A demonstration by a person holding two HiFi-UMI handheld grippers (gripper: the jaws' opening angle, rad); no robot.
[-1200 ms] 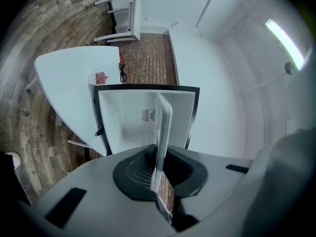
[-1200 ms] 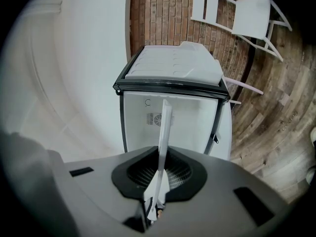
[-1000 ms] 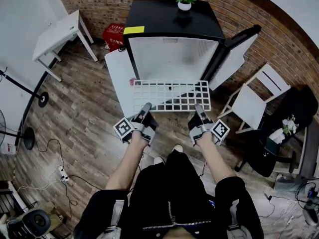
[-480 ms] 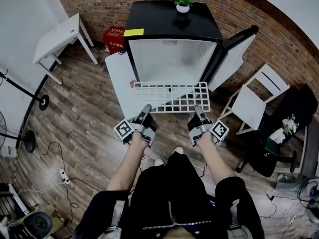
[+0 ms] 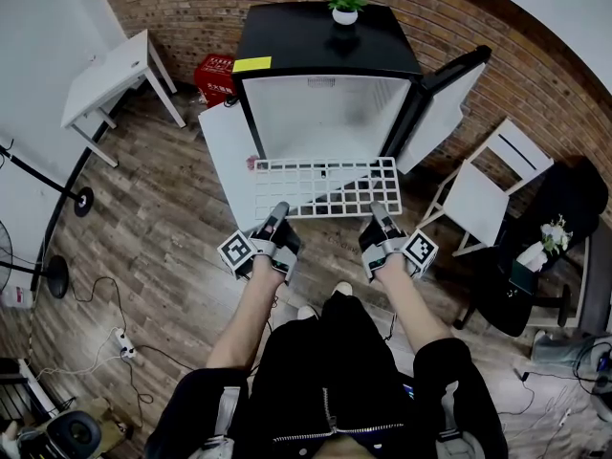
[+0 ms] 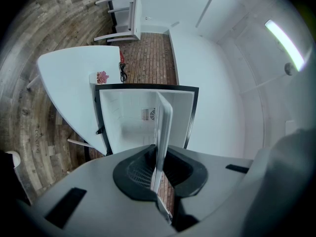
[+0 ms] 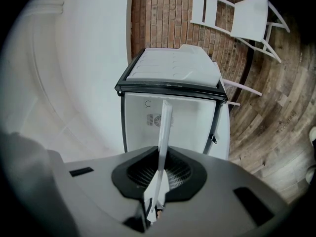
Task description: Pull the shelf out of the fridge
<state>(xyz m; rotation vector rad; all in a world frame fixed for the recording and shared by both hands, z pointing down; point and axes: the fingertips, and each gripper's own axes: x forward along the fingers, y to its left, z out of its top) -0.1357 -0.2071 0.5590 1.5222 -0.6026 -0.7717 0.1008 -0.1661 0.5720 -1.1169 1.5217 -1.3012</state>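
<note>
Lighting: the room is bright and evenly lit from overhead. A ceiling strip light shows in the left gripper view as a glaring white bar, and the pale surfaces around it are washed out. The open fridge has a white interior that reads near overexposed in the head view. Its glossy black top carries a dim reflection of the plant pot. Shadows on the wooden floor are soft and faint.

Picture quality: the head view bows strongly, and the brick wall curves. Both gripper views darken to black at their corners. In both, the shelf edge nearest the lens is blurred, while the fridge behind is sharper.
</note>
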